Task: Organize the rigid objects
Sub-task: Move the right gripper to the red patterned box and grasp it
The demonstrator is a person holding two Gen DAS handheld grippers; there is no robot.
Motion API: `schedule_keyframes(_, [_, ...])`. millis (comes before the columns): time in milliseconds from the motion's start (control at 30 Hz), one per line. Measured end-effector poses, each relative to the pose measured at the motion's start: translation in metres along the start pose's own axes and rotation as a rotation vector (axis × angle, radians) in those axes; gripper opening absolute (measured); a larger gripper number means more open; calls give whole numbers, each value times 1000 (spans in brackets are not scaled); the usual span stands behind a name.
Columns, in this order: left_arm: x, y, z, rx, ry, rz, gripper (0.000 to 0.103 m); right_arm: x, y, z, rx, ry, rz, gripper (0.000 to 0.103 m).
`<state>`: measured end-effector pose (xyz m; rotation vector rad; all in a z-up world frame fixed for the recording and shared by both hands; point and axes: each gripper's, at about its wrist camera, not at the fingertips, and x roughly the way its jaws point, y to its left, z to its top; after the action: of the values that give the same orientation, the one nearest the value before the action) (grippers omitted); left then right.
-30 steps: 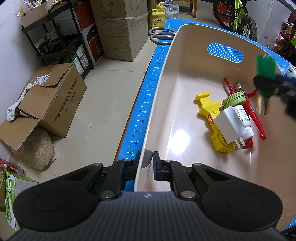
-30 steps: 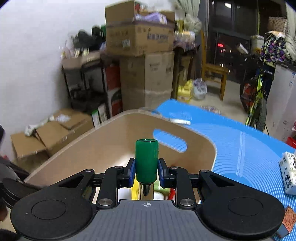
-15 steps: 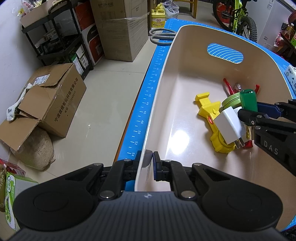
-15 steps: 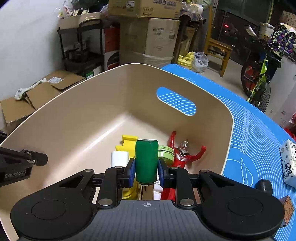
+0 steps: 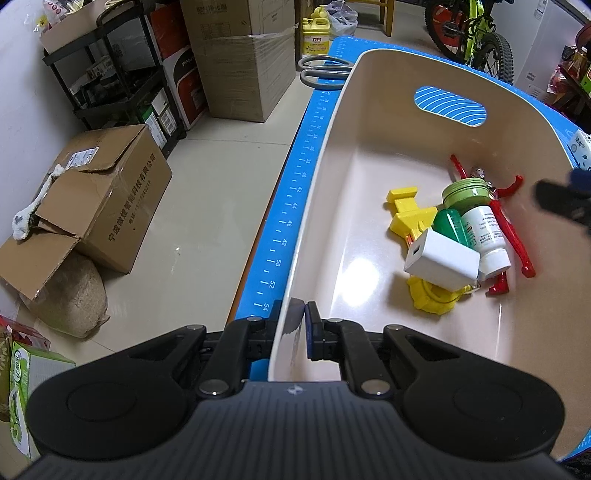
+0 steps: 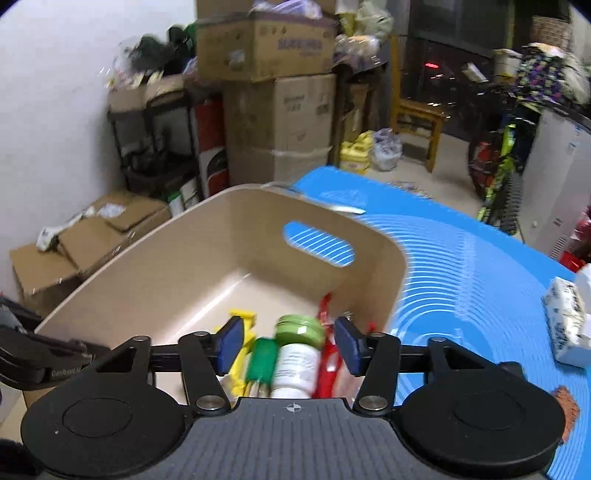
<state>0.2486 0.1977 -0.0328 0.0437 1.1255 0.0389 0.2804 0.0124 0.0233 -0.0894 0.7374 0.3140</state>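
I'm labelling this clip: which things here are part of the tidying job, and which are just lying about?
Part of the job:
- beige bin
- green-handled tool
- white bottle
- green jar
- white charger
- yellow toy
- red figure

Lying about:
- scissors
- cardboard boxes
- bicycle

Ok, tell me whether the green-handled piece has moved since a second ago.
Yes. The green piece left the right tool, whose jaws just opened, and lies in the bin beside the white bottle.

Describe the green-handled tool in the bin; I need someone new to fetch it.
Look in the beige bin on the blue mat. In the pile of things at its bottom, the green-handled tool lies between the yellow toy and the white bottle. Its slim, dark green handle differs from the round, pale green jar.
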Motion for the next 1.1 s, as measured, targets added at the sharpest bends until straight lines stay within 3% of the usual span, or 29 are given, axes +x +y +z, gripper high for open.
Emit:
schedule_keyframes(233, [0, 0, 0, 0, 1, -2, 13, -27, -55, -5, 66, -47, -118, 83])
schedule_keyframes(467, [0, 0, 0, -1, 1, -2, 13, -25, -128, -32, 158, -62, -312, 94])
schedule_keyframes(733, [1, 1, 1, 0, 3, 3, 14, 7, -199, -77, 316, 73, -421, 96])
schedule_keyframes(1100, [1, 0, 0, 2, 3, 7, 14, 34, -242, -106, 402, 162, -484, 96])
